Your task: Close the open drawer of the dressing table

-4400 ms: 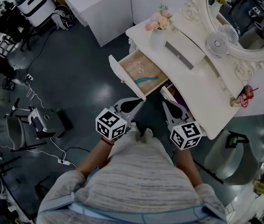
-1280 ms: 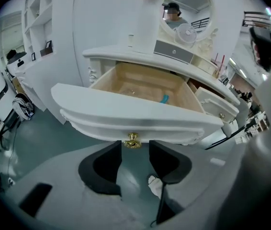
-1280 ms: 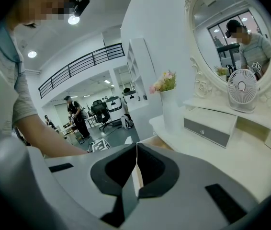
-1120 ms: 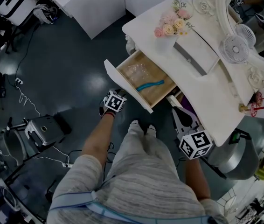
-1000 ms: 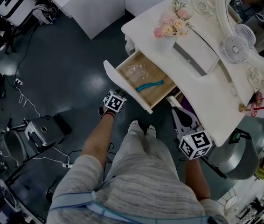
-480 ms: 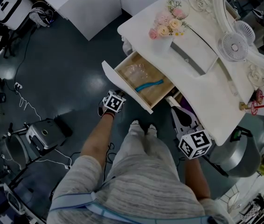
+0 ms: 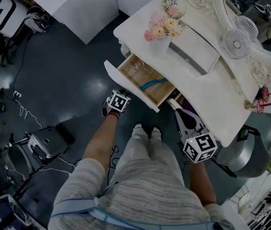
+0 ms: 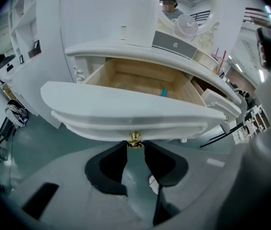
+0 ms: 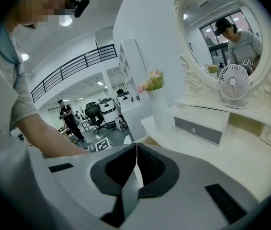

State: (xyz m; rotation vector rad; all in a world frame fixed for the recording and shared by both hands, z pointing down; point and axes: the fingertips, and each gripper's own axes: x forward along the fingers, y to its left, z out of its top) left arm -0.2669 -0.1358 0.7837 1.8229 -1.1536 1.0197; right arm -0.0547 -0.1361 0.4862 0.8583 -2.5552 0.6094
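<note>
Left gripper [image 8: 135, 146] jaws are closing on the small round brass knob [image 8: 135, 138] of the curved, glossy white drawer front [image 8: 126, 110]; right gripper [image 9: 136, 145] pressed together, empty.

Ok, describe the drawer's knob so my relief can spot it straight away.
Find the white dressing table under the oval mirror; its wooden drawer stands open at the vase end. Low on the middle of the drawer's curved white front sits the small brass knob, the only gold-coloured piece there; the grey tabletop box has a silver knob.
</note>
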